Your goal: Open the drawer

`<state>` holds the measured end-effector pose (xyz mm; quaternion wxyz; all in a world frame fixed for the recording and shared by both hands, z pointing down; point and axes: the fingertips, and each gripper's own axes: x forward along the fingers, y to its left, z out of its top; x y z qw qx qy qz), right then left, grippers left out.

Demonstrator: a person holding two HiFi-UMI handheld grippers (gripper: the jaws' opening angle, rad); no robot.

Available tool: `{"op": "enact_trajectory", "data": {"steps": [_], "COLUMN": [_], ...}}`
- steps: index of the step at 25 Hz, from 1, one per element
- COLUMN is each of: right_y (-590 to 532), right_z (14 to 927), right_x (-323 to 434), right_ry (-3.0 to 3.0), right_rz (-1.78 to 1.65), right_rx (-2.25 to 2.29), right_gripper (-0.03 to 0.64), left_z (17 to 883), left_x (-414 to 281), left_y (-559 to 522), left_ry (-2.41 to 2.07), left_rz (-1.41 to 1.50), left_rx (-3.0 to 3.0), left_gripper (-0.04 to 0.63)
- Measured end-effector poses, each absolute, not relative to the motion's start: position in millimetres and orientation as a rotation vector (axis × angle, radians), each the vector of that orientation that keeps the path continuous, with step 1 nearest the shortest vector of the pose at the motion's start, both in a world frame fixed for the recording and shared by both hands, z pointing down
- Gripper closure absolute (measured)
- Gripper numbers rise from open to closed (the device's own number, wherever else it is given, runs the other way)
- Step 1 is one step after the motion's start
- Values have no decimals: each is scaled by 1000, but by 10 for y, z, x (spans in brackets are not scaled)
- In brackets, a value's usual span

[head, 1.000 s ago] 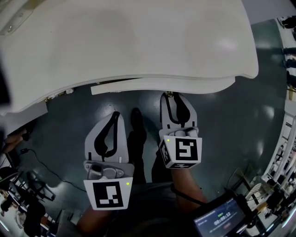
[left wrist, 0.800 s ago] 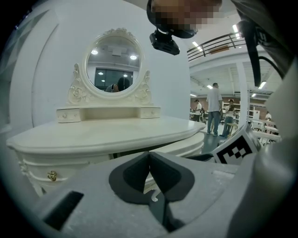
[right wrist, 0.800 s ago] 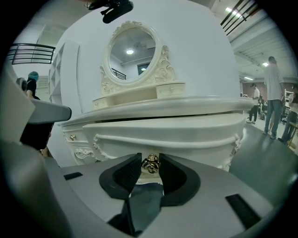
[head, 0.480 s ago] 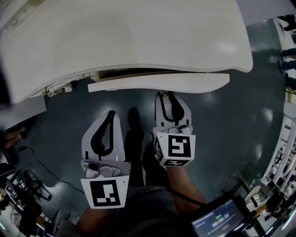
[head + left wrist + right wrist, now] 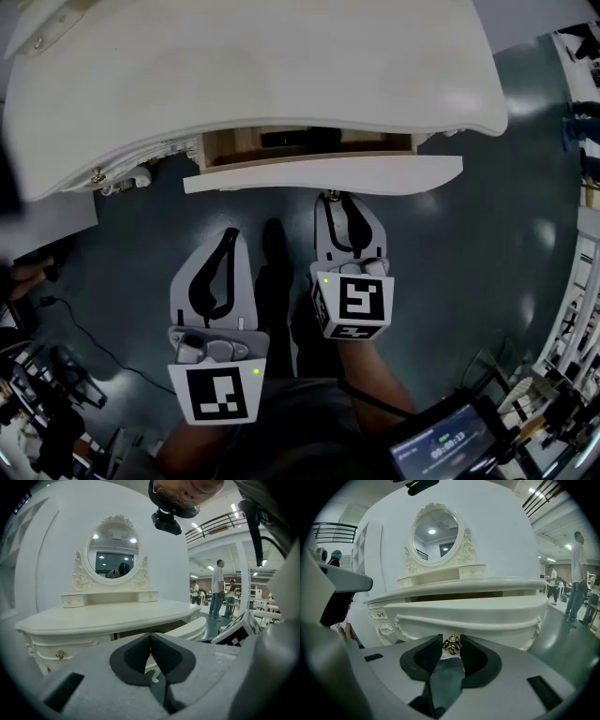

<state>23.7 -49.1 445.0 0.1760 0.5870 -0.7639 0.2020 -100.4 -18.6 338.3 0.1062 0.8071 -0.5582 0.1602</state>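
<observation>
Drawer point(image 5: 323, 174) further out, head view shows its interior, right gripper point(image 5: 451, 641) jaws clamping knob point(image 5: 451, 645), left gripper point(image 5: 150, 637) closed

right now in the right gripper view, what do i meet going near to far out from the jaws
right gripper → brass drawer handle → drawer front → tabletop → small upper drawers → oval mirror

An ornate oval mirror point(image 5: 114, 550) stands upright (people point(image 5: 217, 588) stand on grey floor point(image 5: 506, 234)).
</observation>
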Motion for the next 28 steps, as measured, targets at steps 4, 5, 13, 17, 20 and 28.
{"op": "enact_trajectory", "data": {"steps": [4, 5, 13, 17, 20, 28], "right_y": [-413, -395, -310, -291, -240, -71], "right_z": [4462, 4465, 4475, 4462, 4477, 4456], "right_x": [204, 205, 204, 198, 199, 246], "right_ry": [-2163, -2162, -2158, -2158, -2153, -2150], "right_rz": [571, 567, 556, 562, 562, 562], "right_rx": [1663, 1660, 1649, 1648, 1642, 1642], "right_gripper": [500, 500, 500, 500, 500, 500], "left_z": [3373, 3369, 3323, 3316, 3297, 3211], "left_x": [-1052, -1056, -1037, -1031, -1017, -959], "left_y": [-114, -100, -49, -23, 5, 145], "left_ry": [-1649, -1650, -1654, -1650, -1651, -1663], "left_rz": [472, 473, 466, 476, 470, 455], "left_rx": [2383, 2384, 2394, 2393, 2400, 2411], "left_gripper": [580, 580, 580, 580, 580, 580]}}
